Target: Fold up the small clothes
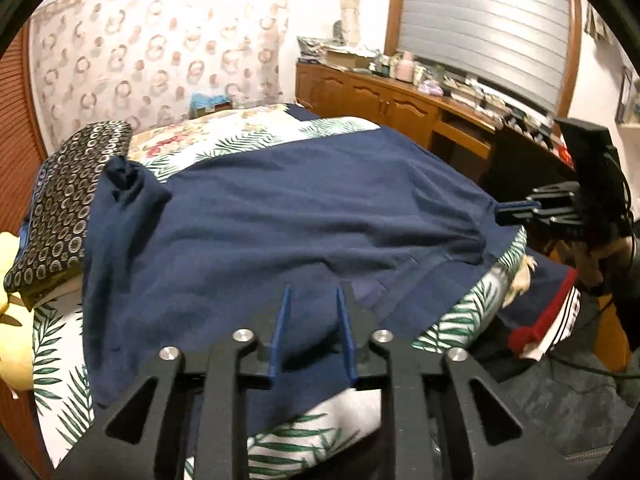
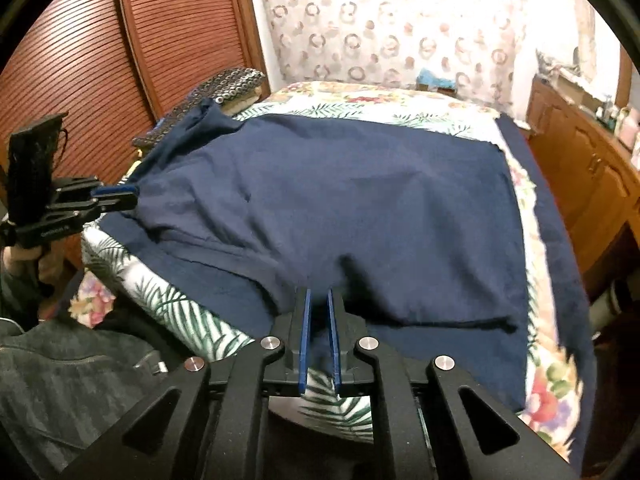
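A navy blue shirt [image 1: 288, 208] lies spread on the bed, with one sleeve bunched at the far left. My left gripper [image 1: 312, 292] is shut on the shirt's near edge. In the left wrist view my right gripper [image 1: 500, 210] is shut on the shirt's right edge. The right wrist view shows the same shirt [image 2: 360, 200], my right gripper [image 2: 318, 294] pinching its near edge, and my left gripper [image 2: 134, 196] pinching its left edge.
The bed has a fern and flower print cover [image 1: 64, 360]. A ring-patterned dark pillow [image 1: 68, 200] lies at the bed's left. A wooden cabinet [image 1: 384, 100] with clutter stands along the right wall. Louvred wooden doors [image 2: 80, 60] are on the left.
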`<state>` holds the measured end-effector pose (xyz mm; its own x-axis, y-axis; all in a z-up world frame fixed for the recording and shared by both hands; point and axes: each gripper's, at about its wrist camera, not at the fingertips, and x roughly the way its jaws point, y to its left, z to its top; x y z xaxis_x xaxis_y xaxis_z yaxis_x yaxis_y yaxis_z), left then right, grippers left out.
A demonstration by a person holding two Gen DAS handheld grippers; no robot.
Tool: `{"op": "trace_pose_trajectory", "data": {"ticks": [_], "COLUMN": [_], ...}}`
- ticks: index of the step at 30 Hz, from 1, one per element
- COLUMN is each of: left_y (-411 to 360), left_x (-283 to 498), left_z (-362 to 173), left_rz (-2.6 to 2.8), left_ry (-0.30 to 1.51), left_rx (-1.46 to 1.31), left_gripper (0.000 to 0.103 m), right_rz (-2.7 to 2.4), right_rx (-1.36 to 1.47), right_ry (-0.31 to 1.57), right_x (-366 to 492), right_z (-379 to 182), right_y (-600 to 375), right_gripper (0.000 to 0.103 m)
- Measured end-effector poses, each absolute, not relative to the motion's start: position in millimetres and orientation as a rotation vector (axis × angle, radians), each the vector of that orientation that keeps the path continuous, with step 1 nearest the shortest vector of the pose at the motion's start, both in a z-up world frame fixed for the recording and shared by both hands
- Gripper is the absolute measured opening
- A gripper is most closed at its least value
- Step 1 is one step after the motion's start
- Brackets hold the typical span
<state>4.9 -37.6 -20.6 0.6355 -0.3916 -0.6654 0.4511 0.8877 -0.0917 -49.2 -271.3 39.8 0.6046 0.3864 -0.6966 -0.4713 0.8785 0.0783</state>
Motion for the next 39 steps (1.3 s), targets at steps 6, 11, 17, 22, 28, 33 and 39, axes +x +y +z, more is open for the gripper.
{"op": "trace_pose_trajectory", "data": {"ticks": [6,11,17,22,28,33,39], "left_y": [-15,7,30,43,44,40,36], "left_x": [22,48,86,113,138,161,192], "left_z": [-21,-20,-20,-24,-26,-26,-29], "left_rz": [-0.415,-0.338,-0.268,-0.221,-0.213,-0.219,-0.235], "left_ry": [0.721,0.705,0.702,0.716,0.734,0.746,0.791], "left_rx": [0.056,0.031,0.020,0.023,0.047,0.061,0.060], "left_gripper": [0.060,0.069,0.069,0.069,0.069,0.068,0.050], "right_rz": [0.447,0.418,0.373,0.354,0.355,0.366,0.369], "right_rx": [-0.162,-0.194,-0.215,-0.205,-0.212,-0.230,-0.222], "right_ry": [0.741,0.702,0.698,0.733,0.768,0.765,0.760], "right_x": [-39,-14,26,49,62,68,64], "right_z": [41,33,7,-7,-14,-16,-16], "right_y": [-262,-245,-226,-215,-205,-199,-214], "right_gripper": [0.048,0.053,0.053,0.053,0.054,0.064,0.065]}}
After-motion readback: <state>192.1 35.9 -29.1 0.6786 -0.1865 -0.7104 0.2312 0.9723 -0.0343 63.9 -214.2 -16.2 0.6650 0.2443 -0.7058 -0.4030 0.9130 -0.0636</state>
